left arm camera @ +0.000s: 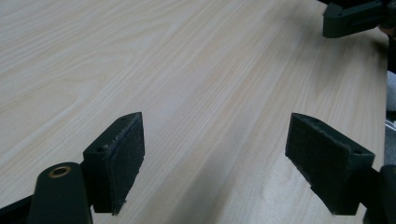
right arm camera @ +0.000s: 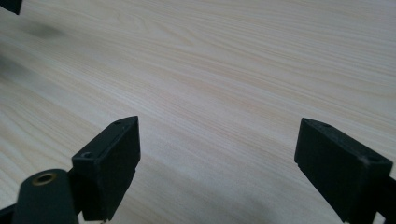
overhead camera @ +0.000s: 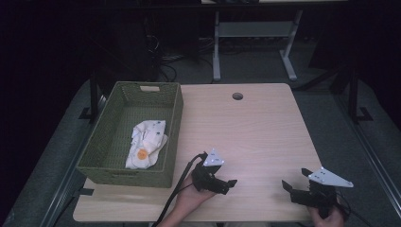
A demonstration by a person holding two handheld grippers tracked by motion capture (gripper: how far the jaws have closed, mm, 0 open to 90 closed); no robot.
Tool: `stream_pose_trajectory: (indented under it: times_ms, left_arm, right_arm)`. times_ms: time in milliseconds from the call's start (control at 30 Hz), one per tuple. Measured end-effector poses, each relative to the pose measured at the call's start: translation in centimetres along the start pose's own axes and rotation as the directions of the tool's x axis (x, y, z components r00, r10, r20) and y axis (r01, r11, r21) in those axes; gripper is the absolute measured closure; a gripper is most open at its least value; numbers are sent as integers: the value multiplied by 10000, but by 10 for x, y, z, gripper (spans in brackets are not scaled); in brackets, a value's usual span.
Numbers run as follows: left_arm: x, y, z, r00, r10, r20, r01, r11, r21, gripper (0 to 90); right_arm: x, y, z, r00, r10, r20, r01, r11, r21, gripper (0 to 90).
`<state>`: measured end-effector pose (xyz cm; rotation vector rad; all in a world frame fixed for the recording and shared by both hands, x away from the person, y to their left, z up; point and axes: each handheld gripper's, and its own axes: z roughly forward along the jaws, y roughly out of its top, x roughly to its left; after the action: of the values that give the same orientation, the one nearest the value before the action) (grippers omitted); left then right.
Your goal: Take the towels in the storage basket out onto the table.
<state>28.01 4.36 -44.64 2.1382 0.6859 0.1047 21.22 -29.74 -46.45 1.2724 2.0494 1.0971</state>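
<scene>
**Two empty grippers resting low over a bare table, cloth lying in the basket**

A person is sitting at a light wooden table [overhead camera: 255, 127], holding a black two-jaw gripper in each hand. The left gripper [overhead camera: 226, 185] is hovering near the front edge, just right of a green woven basket [overhead camera: 172, 118], with its jaws spread wide and nothing between them. The right gripper [overhead camera: 289, 185] is sitting well apart, toward the front right corner, and its jaws are likewise standing wide apart and empty. Both gripper views are showing bare wood grain under the jaws.

A crumpled white cloth [overhead camera: 147, 143] with an orange spot is lying inside the basket, on its floor toward the near end.

Judging from this, the cloth is the thing nearest to be handled. Reaching in, the left gripper is likely to knock the basket's tall near wall and shove the light basket along. A shallow pinch could also catch just one fold, letting the cloth slip free.
</scene>
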Motion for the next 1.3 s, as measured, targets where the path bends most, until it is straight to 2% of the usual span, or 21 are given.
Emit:
stream_pose_trajectory:
  times_ms: [233, 267, 333, 433, 467, 567, 600, 667, 700, 767, 800, 867, 900, 967, 1133, 1300]
  left_arm:
    - [8, 16, 3, 9984, -377, 429, 378, 9993, -13, 200]
    - [12, 24, 1, 9970, -474, 612, 473, 9989, 22, 200]
    - [14, 30, -2, 9940, -705, 834, 715, 9974, -90, 199]
    - [18, 36, -7, 9918, -780, 1008, 800, 9967, -161, 199]
    - [22, 43, -13, 9854, -999, 1379, 1038, 9944, -212, 199]
    - [25, 51, -20, 9839, -894, 1548, 946, 9952, -260, 198]
    - [29, 58, -27, 9819, -851, 1692, 930, 9949, -395, 199]
    - [32, 61, -30, 9798, -887, 1792, 980, 9942, -439, 201]
    - [40, 67, -38, 9763, -937, 1952, 1063, 9928, -553, 205]
    - [43, 69, -40, 9762, -918, 1966, 1045, 9930, -557, 213]
    - [50, 74, -45, 9753, -928, 2002, 1048, 9932, -501, 213]
    - [55, 77, -48, 9774, -812, 1952, 910, 9950, -415, 211]
    - [58, 78, -50, 9769, -867, 1954, 971, 9943, -440, 211]
    - [64, 80, -54, 9716, -974, 2158, 1093, 9930, -440, 212]
    - [75, 83, -66, 9678, -1070, 2280, 1207, 9916, -467, 213]
    - [89, 84, -78, 9544, -1368, 2653, 1504, 9881, -313, 212]
  right_arm:
    - [-2, 1, 2, 10000, 74, -37, -74, 10000, -2, 139]
    - [-2, 1, 2, 9998, 146, -99, -146, 9999, 14, 140]
    - [0, 1, 0, 9999, 40, -161, -41, 10000, -29, 140]
    - [2, 1, -2, 9999, -5, -170, 4, 10000, -58, 140]
    - [1, 1, -2, 9998, -63, -168, 62, 10000, -56, 140]
    - [1, 1, -2, 9997, -70, -226, 70, 10000, -34, 139]
    - [1, 1, -2, 9997, -70, -227, 69, 10000, -46, 140]
    - [1, 2, -2, 9997, -91, -214, 90, 9999, -59, 139]
    - [1, 2, -2, 9997, -100, -210, 98, 9999, -75, 140]
    - [1, 2, -2, 9998, -81, -204, 79, 9999, -98, 139]
    - [0, 2, -2, 9998, -75, -203, 73, 9999, -93, 140]
    - [-1, 3, -3, 9998, -45, -196, 44, 10000, -78, 139]
    - [-2, 3, -4, 9998, 33, -185, -36, 9999, -136, 139]
    - [-3, 3, -4, 9998, 101, -192, -104, 9998, -186, 139]
    - [-3, 3, -3, 9998, 87, -152, -89, 9998, -166, 139]
    - [-4, 3, -4, 9997, 192, -156, -195, 9996, -198, 139]
